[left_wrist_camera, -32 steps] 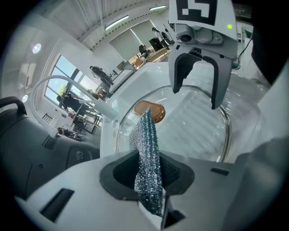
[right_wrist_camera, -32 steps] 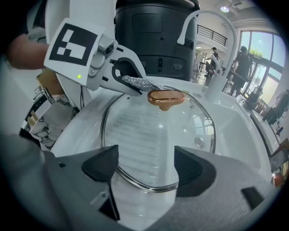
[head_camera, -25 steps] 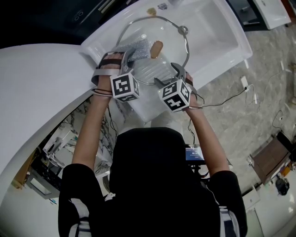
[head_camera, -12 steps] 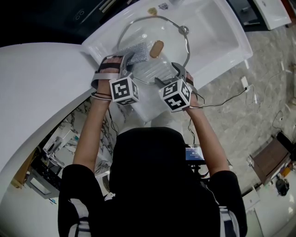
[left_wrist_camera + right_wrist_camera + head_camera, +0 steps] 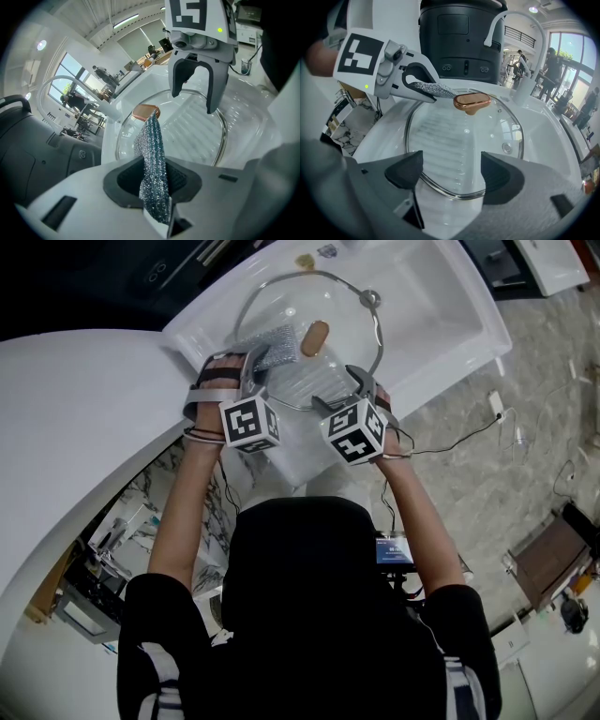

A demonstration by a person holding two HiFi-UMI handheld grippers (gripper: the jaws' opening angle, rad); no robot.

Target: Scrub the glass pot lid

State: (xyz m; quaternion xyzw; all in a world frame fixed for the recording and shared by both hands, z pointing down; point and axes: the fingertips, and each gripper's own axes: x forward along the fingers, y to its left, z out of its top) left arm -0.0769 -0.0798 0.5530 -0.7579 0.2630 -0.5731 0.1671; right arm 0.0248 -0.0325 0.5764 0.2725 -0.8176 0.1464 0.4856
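While my left gripper (image 5: pixel 154 187) pinches the scourer (image 5: pixel 152 150) and my right gripper (image 5: pixel 452 173) gapes empty, the glass pot lid (image 5: pixel 464 136) lies flat at the sink's (image 5: pixel 450 315) left end; better pin its rim, scrub firmly.

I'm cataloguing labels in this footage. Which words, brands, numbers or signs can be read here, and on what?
No readable text anywhere.
The cube on the left gripper and the cube on the right gripper: black-and-white square patterns, no words.
The small blue screen at the person's waist: too small to read.
The black appliance: no legible label.
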